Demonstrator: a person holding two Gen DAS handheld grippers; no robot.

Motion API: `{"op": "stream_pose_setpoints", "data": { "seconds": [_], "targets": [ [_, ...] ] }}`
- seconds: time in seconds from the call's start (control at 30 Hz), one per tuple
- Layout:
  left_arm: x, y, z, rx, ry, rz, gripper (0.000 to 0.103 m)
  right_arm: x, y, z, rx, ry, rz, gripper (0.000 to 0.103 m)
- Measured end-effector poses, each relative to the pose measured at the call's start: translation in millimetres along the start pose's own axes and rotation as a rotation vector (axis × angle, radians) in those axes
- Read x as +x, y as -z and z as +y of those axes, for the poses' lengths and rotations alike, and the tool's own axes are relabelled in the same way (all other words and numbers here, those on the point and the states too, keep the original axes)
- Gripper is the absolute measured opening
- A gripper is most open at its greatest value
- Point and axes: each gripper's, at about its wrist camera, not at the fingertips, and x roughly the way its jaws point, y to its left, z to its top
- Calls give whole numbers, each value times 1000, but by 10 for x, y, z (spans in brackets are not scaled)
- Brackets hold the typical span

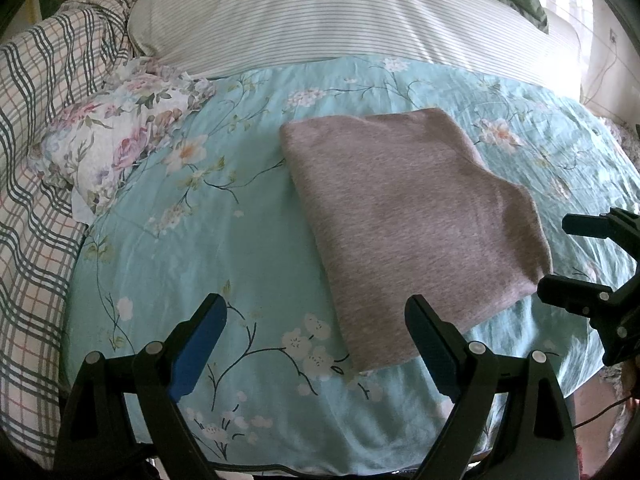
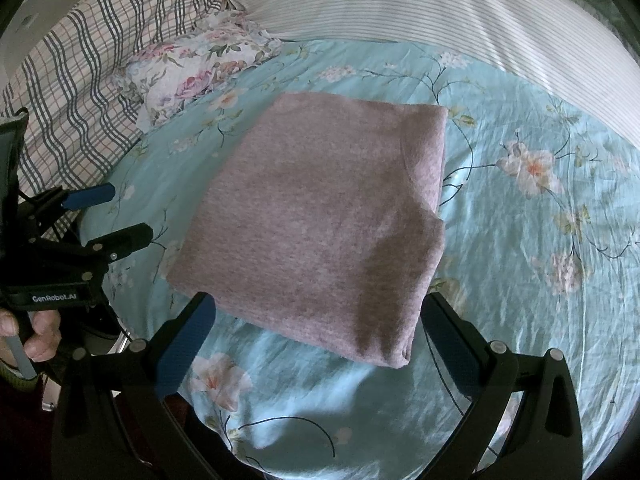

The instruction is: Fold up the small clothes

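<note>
The folded grey garment (image 2: 320, 224) lies on the bed (image 2: 520, 280); left claw (image 1: 316, 340) and right claw (image 2: 316, 340) hover near it, both released.

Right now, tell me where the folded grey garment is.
The grey garment lies folded on the blue floral sheet, right of the floral pillow, just ahead of both open claws.

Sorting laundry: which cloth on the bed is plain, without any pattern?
The folded grey garment in the middle; the small pillow, blue sheet and checked blanket are patterned.
</note>
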Motion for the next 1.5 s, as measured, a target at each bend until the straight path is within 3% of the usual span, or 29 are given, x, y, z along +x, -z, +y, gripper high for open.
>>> {"op": "stream_pose_setpoints", "data": {
  "seconds": [1.5],
  "targets": [
    [-17,-94,62,16,-4,-17,91,-39,-78,20,-2,0,-5,103]
  ]
}}
